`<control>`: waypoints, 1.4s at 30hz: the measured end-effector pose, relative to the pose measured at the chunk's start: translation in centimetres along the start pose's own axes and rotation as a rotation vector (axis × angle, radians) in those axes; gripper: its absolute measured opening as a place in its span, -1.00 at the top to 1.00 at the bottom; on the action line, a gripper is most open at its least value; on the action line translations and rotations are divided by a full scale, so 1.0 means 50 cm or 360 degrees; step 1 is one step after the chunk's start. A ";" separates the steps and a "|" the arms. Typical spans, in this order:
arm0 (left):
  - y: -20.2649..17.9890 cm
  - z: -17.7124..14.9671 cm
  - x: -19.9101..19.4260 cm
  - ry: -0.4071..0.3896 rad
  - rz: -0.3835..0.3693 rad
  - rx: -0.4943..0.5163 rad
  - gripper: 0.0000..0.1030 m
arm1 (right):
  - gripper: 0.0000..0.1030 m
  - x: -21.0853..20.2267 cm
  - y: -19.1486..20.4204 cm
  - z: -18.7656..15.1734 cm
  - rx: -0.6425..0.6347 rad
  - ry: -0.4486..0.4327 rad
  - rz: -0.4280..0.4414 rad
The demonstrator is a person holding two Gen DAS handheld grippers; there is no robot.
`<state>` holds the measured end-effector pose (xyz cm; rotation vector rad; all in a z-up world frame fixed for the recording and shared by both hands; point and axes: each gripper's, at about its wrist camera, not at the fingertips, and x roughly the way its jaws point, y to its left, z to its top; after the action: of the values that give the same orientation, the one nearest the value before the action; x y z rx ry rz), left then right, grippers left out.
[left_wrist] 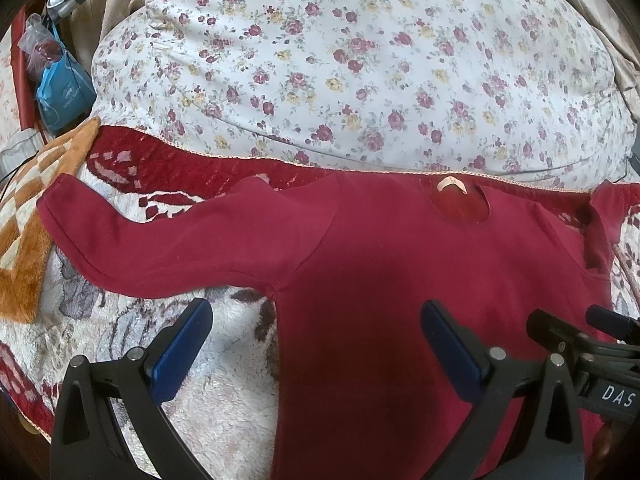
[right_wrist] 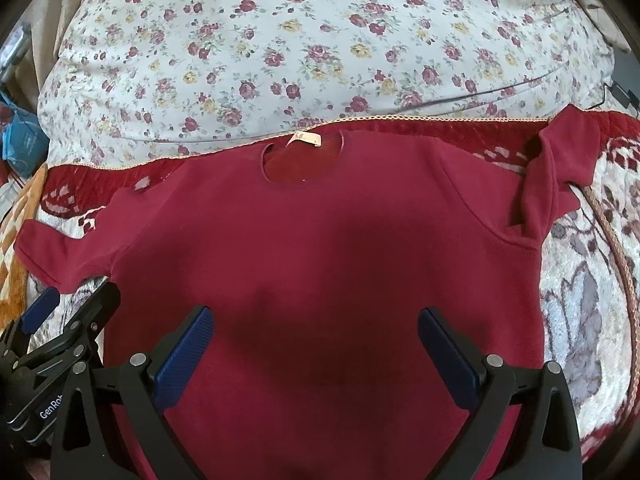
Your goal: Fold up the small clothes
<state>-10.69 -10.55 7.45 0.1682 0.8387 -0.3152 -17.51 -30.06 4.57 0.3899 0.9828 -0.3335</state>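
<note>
— Where are your fingers right now?

— Both pairs are spread wide and holding nothing. My left gripper [left_wrist: 316, 320] hangs over the edge of the dark red long-sleeved knit top [left_wrist: 400, 280], with one blue pad [left_wrist: 182, 348] above the fleece beside it and the other above the body. My right gripper [right_wrist: 316, 320] hovers side by side with it over the middle of the same top [right_wrist: 320, 260], both pads above red cloth.

— So which step is this?

— The very start, I judge. The top lies face up and mostly flat, with the neckline [right_wrist: 302, 160] and its pale label [right_wrist: 306, 138] at the far side. No fold is made yet.

— And next?

— The sleeves, I think. The one on my left [left_wrist: 160, 240] stretches out straight, so I would pinch near its cuff and carry it across the chest. The other sleeve [right_wrist: 556, 176] is crumpled up and twisted (it needs smoothing first, I suspect). Either grip calls for closing on one layer only, not the blanket beneath.

— What is it lying on?

— A plush cream blanket with grey and red patterning [right_wrist: 580, 300], soft enough to snag. Beyond it bulges a white quilt printed with small roses [left_wrist: 360, 60]. At my left lie an orange-and-cream checked fleece [left_wrist: 24, 240] and a blue plastic bag [left_wrist: 60, 96] among clutter.
</note>
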 end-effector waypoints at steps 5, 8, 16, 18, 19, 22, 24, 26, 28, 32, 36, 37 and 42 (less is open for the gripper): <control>0.000 0.001 -0.001 -0.0005 0.0003 0.0000 -1.00 | -1.00 0.004 -0.001 -0.001 0.0004 0.0012 0.0003; -0.001 0.001 -0.001 -0.0001 0.0006 0.0001 -1.00 | -1.00 0.007 -0.001 -0.001 0.0004 0.0024 0.0012; 0.000 0.001 -0.001 -0.0002 0.0005 0.0001 -1.00 | -1.00 0.009 0.005 -0.002 -0.0038 0.0033 -0.0002; 0.002 0.001 -0.001 0.0000 0.0009 -0.0001 -1.00 | -1.00 0.009 0.007 -0.002 -0.0052 0.0033 -0.0001; 0.004 0.001 -0.001 0.0001 0.0011 -0.0002 -1.00 | -1.00 0.010 0.009 -0.001 -0.0060 0.0035 -0.0002; 0.010 0.001 -0.002 0.0000 0.0020 -0.0005 -1.00 | -1.00 0.011 0.011 -0.001 -0.0070 0.0038 -0.0006; 0.013 0.001 -0.002 -0.0003 0.0026 -0.0007 -1.00 | -1.00 0.012 0.011 -0.001 -0.0073 0.0036 -0.0006; 0.013 0.001 -0.001 -0.0001 0.0033 -0.0009 -1.00 | -1.00 0.012 0.012 -0.001 -0.0079 0.0032 -0.0004; 0.012 0.000 0.000 0.0004 0.0038 -0.0012 -1.00 | -1.00 0.012 0.012 0.002 -0.0087 0.0028 -0.0001; 0.012 0.001 0.005 0.0013 0.0043 -0.0014 -1.00 | -1.00 0.011 0.012 0.004 -0.0077 0.0001 0.0016; 0.011 0.001 0.005 0.0013 0.0043 -0.0013 -1.00 | -1.00 0.011 0.001 0.000 -0.0008 -0.0038 0.0079; 0.012 0.001 0.005 0.0013 0.0040 -0.0013 -1.00 | -1.00 0.014 -0.002 -0.001 0.0011 -0.0033 0.0083; 0.012 0.001 0.006 0.0013 0.0045 -0.0025 -1.00 | -1.00 0.024 -0.003 -0.004 0.0020 -0.0002 0.0080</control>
<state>-10.26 -10.08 7.28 0.1667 0.8461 -0.2818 -17.09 -30.21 3.46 0.4251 0.9685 -0.2943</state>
